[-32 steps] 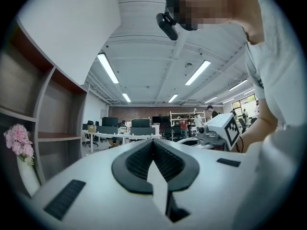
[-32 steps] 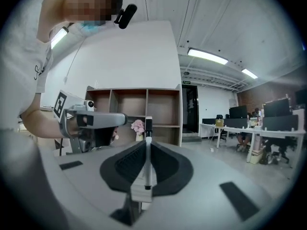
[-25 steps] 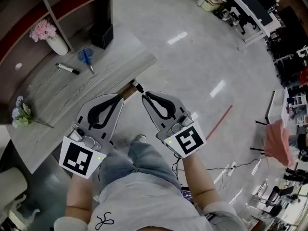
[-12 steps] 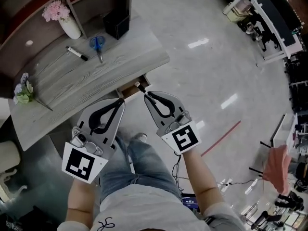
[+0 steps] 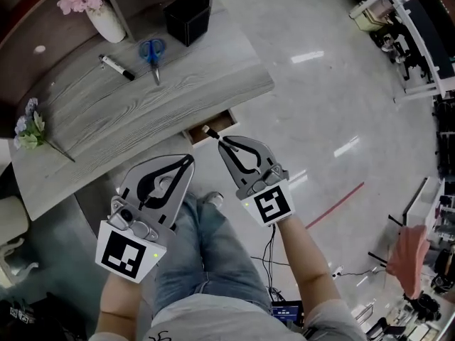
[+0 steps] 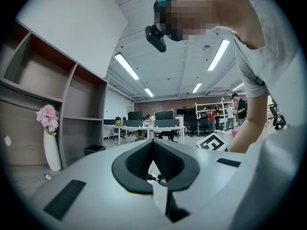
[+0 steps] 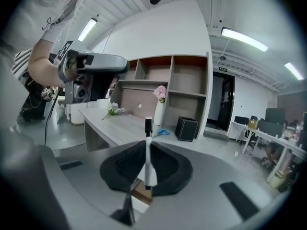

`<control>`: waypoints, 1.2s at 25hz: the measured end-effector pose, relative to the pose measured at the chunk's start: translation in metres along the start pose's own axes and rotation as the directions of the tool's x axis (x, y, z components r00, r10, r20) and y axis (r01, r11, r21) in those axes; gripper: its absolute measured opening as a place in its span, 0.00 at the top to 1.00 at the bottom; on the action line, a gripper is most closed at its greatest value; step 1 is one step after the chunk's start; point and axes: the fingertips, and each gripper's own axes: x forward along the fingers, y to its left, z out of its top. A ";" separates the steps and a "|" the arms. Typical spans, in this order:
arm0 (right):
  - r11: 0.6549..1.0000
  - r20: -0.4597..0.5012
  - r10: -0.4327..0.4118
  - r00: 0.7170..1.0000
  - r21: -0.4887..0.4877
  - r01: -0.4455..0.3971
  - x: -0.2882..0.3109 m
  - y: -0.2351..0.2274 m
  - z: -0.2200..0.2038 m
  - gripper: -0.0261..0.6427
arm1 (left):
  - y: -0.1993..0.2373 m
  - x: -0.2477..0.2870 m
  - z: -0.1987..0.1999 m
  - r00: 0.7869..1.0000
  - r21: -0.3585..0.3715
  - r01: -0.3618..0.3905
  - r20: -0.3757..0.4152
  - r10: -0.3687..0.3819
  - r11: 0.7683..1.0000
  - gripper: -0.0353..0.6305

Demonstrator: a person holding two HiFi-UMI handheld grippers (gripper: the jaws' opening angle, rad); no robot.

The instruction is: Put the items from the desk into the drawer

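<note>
Pale polished floor, open office; grey wood-grain tabletop (image 5: 178, 84) at upper left of the head view. Right tongs (image 5: 222, 139) are clamped on a white-barrelled marker with a black cap (image 7: 148, 163). The barrel stands upright between the pads, and most of its length projects past the tips. Left tongs (image 5: 190, 159) are pressed together with nothing between them, held low just beside the right pair and away from the work. The marker's capped end sits just over the brown wooden drawer (image 5: 222, 119), which shows only as a narrow slot below the tabletop's near edge. Well apart on the tabletop lie a second black-and-white marker (image 5: 117, 67), blue-handled scissors (image 5: 151, 52), a black square box (image 5: 188, 16), a white vase of pink flowers (image 5: 99, 16) and a loose sprig of pale flowers (image 5: 28, 126). Judgement: deposit of the first item is under way and most of the task remains. Risks: the grip is near one end of the marker, so a knock on the tabletop edge could pivot it out of the pads. The drawer opening looks narrow, so an early release could send the marker off the drawer front onto the floor. If the barrel stays upright it may jam across the gap.
</note>
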 end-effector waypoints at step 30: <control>0.987 -0.206 0.088 0.974 -0.114 -0.113 0.108 0.013 -0.203 0.90 | 0.018 0.042 -0.153 0.998 -0.027 0.055 -0.025 -0.056 0.998 0.94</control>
